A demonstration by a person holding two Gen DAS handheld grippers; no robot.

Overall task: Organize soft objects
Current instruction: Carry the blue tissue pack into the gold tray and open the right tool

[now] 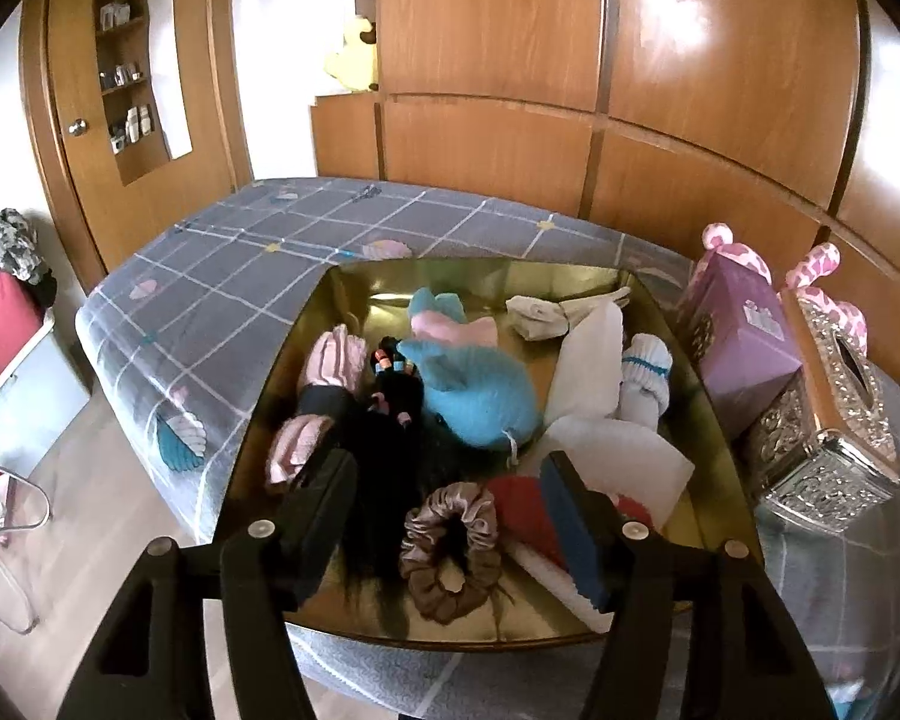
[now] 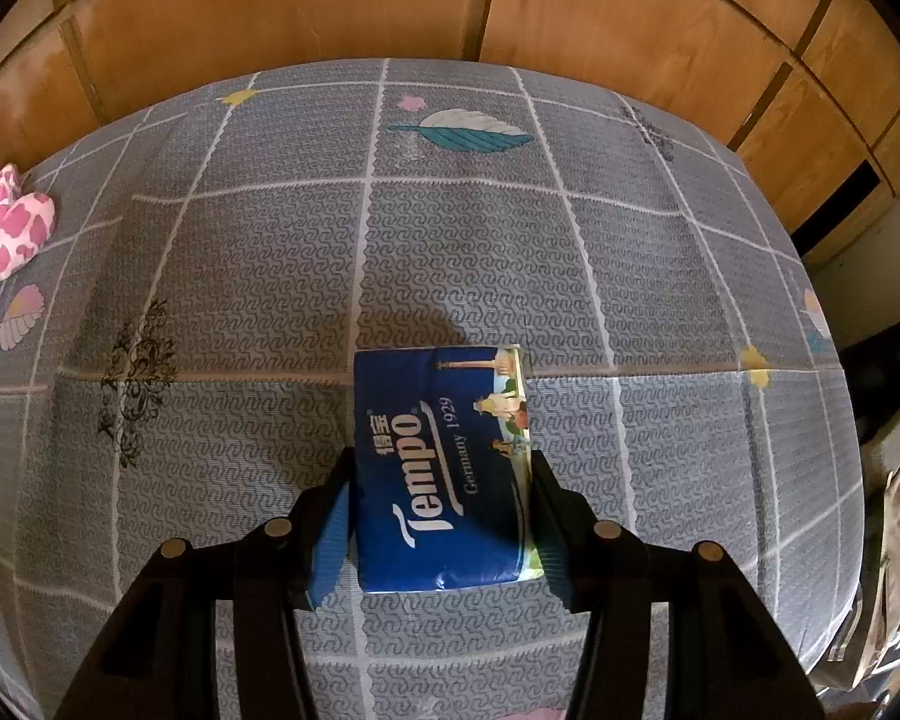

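**Left tongs empty over the tray, right tongs holding the tissue pack**

Your bed (image 2: 210,252), under its grey checked cover, fills both views, and the gold tray (image 1: 714,420) sits on it against the wooden wardrobe side. Just right of the tray stand a purple box (image 1: 738,330) and a silver tissue holder (image 1: 834,420).

The tray already holds the soft things: a blue plush whale (image 1: 480,396), black hair piece (image 1: 390,420), pink rolled cloths (image 1: 324,360), white socks (image 1: 645,378) and, nearest you, a brown satin scrunchie (image 1: 450,546).

Your left gripper (image 1: 450,510) hangs above the tray's near edge with its jaws apart. The scrunchie lies below and between them, and I judge it is not clamped, since neither pad presses it.

Your right gripper (image 2: 441,516) is clamped on the blue Tempo tissue pack (image 2: 444,468), one pad on each long side. The pack's long axis runs straight ahead, away from the fingers, over bare bedcover.

The pink spotted plush (image 2: 12,228) at that view's left edge also shows behind the purple box, so the tray likely lies to your left. Carry the pack that way, and watch the two boxes standing between.
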